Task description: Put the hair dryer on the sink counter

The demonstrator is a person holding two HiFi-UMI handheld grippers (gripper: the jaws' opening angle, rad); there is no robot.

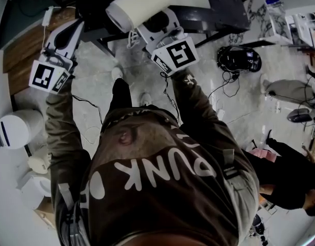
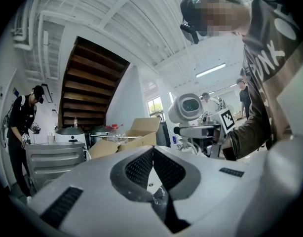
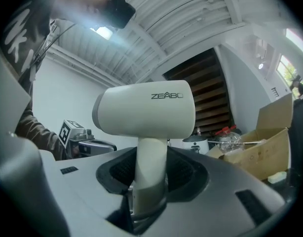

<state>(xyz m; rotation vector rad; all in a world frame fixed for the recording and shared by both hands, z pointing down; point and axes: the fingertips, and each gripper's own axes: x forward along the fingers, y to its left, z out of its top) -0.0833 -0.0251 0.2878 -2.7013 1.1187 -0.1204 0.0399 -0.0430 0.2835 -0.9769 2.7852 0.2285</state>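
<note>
The white hair dryer (image 3: pixel 146 111) stands upright with its handle between the jaws of my right gripper (image 3: pixel 150 181), which is shut on it. From the head view the dryer's barrel (image 1: pixel 139 6) shows just above the right gripper (image 1: pixel 158 23), held at chest height over the floor. The left gripper view also catches the dryer (image 2: pixel 187 107) off to the right, beside the right gripper's marker cube (image 2: pixel 225 118). My left gripper (image 2: pixel 152 169) is shut, pads together, with nothing in it. In the head view the left gripper (image 1: pixel 70 31) is at the upper left.
A dark tabletop (image 1: pixel 219 4) lies ahead of the grippers, and a wooden surface (image 1: pixel 24 50) at the left. A white bin (image 1: pixel 16 127) stands low left. Cables and a black device (image 1: pixel 238 59) lie on the floor. A person (image 1: pixel 291 173) is at right. A cardboard box (image 3: pixel 270 142) stands nearby.
</note>
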